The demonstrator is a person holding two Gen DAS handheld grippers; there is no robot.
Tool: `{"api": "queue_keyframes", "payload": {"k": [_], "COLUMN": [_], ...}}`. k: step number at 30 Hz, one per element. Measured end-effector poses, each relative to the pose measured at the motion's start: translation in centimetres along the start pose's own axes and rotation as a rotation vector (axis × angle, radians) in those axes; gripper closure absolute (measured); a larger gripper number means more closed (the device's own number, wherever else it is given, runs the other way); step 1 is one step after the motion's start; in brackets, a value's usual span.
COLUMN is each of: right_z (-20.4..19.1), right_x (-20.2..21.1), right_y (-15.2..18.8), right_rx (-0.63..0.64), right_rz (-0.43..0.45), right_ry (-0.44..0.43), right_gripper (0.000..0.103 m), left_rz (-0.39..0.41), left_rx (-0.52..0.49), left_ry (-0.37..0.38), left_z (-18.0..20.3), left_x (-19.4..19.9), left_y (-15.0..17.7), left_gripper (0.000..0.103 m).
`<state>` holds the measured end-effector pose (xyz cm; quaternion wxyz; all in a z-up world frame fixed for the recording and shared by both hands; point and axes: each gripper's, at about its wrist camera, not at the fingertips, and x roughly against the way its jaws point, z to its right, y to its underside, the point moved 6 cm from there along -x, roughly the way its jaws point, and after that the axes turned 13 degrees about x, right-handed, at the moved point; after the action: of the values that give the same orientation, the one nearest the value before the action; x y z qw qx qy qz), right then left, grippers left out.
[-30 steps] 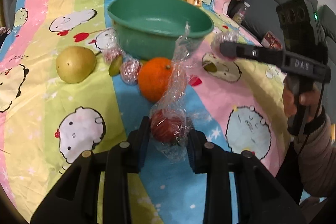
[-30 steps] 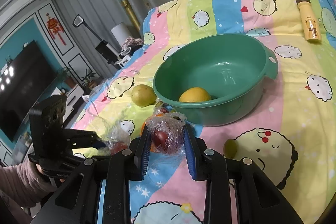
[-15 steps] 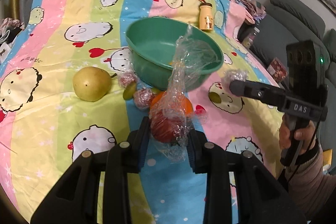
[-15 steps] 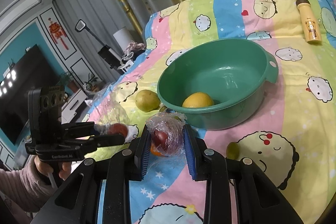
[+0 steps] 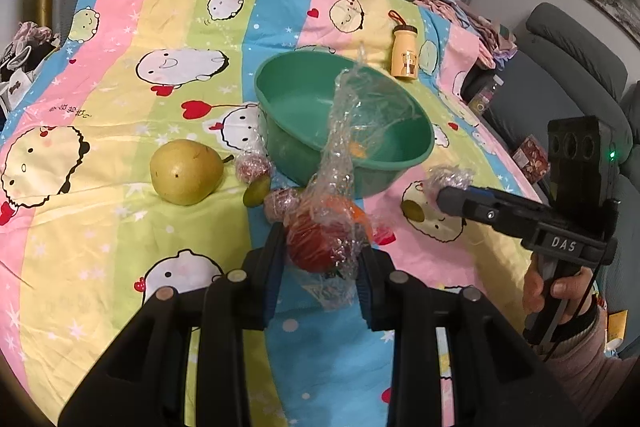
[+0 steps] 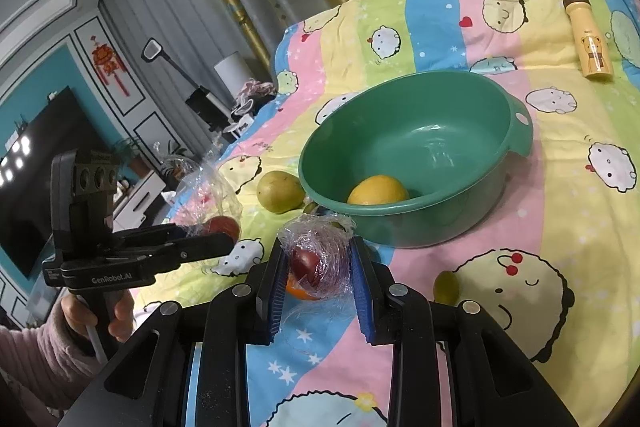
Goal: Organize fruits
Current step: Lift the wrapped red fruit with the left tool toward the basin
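Note:
My left gripper (image 5: 322,251) is shut on a red fruit in clear plastic wrap (image 5: 314,245), held above the bedspread in front of the green basin (image 5: 280,143); the wrap's tail stands up over the basin. It also shows in the right wrist view (image 6: 218,227). My right gripper (image 6: 318,267) is shut on a second wrapped red fruit (image 6: 316,259), also lifted, near the basin (image 6: 516,115), which holds a yellow fruit (image 6: 378,190). A pear (image 5: 184,171), an orange (image 5: 344,209) and small wrapped fruits (image 5: 252,167) lie in front of the basin.
A yellow bottle (image 5: 405,53) lies beyond the basin. Small green fruits (image 5: 256,189) (image 6: 446,285) lie on the striped cartoon bedspread (image 5: 120,27). A grey sofa (image 5: 568,67) stands at the right, a television (image 6: 36,163) at the left of the right wrist view.
My left gripper has lifted its wrapped red fruit off the bedspread and risen, showing more of the bed. The right gripper has risen slightly with its fruit.

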<state>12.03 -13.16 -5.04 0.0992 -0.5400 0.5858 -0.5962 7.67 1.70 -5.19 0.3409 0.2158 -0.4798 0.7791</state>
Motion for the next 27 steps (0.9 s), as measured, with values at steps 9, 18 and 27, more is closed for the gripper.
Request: {"api": "queue_keyframes", "payload": {"k": [9,18,27], "right_z": [-0.3,-0.9,-0.8], "right_x": [0.1,1.7,3.1], "right_y": [-0.3,-1.1,-2.1], "right_rx": [-0.016,0.006,0.038], "right_rz": [0.026,0.08,0.125], "right_ry": [-0.049,-0.047,-0.005], "right_gripper": [0.071,0.071,0.071], "left_rz": [0.044,0.06,0.066], "left_rx": [0.023,0.026,0.042], "left_ry": [-0.01,-0.013,0.011], "left_z": [1.0,2.2,3.9], "left_x": [1.9,2.8,2.2], "left_y": [0.2,-0.4,-3.1], "left_gripper": [0.071,0.071,0.071]}}
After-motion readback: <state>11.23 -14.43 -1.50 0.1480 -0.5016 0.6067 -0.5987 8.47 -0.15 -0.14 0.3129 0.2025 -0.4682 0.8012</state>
